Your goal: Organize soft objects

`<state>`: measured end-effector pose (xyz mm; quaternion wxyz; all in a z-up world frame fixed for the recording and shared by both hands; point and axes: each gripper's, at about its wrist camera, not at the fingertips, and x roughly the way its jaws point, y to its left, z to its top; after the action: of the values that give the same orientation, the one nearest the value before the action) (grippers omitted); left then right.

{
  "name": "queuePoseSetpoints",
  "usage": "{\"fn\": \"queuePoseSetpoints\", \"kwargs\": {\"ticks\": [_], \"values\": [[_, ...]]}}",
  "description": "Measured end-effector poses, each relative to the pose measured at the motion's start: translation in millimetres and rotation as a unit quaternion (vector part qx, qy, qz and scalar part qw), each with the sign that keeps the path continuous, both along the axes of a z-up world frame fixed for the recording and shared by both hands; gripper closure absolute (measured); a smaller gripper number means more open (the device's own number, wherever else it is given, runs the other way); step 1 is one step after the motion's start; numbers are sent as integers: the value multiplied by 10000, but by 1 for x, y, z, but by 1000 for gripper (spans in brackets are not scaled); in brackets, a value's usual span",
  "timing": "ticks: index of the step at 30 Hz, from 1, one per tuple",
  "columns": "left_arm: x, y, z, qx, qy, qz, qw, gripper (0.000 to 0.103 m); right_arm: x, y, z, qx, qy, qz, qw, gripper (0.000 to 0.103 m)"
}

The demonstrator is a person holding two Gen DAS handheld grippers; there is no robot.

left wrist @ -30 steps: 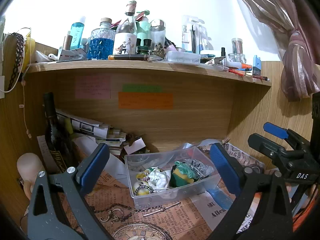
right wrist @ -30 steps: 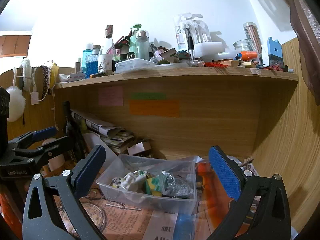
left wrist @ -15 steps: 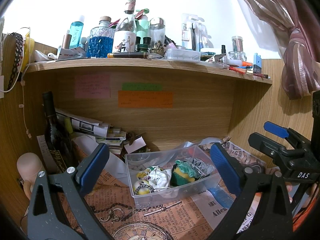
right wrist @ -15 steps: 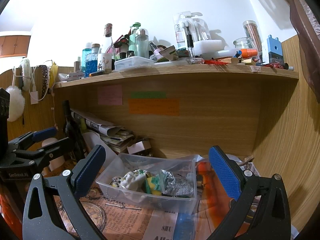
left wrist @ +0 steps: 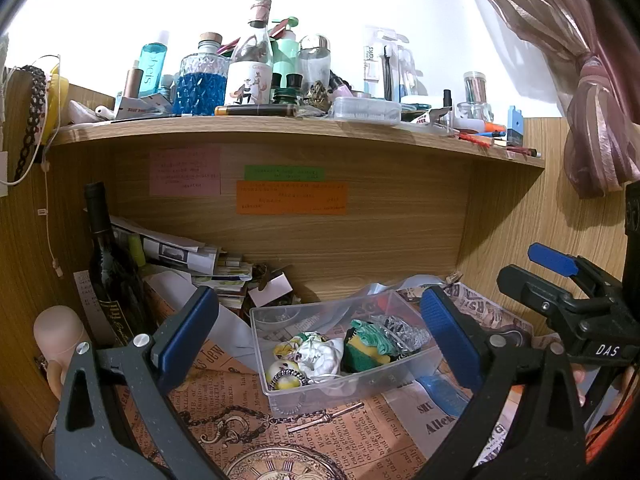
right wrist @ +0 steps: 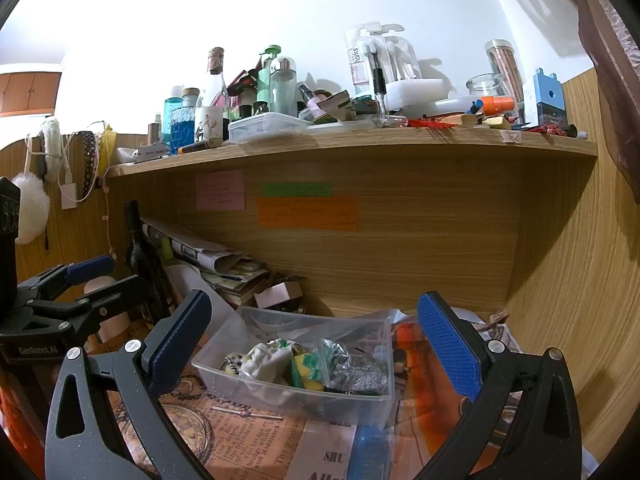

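Both the left gripper and right gripper hover with jaws spread wide and empty above the clear rectangular plastic bin, which holds crumpled soft items on the newspaper-covered desk.

Soft bundles heaped inside clear bin, on newsprint

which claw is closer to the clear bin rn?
Roughly level, left if either. Left claw and right claw both hang open, short of the clear bin, flanking it without touching.
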<state>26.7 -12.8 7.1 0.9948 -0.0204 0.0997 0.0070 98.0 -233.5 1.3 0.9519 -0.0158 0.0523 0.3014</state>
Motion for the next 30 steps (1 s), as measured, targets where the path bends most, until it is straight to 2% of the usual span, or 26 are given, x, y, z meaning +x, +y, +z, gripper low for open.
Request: {"fn": "queuePoseSetpoints", "kwargs": {"ticks": [30], "values": [[-3,-4,2,-34,-9,21,10000,0,-1,5,-2,-57,3,57,10000,0]]}}
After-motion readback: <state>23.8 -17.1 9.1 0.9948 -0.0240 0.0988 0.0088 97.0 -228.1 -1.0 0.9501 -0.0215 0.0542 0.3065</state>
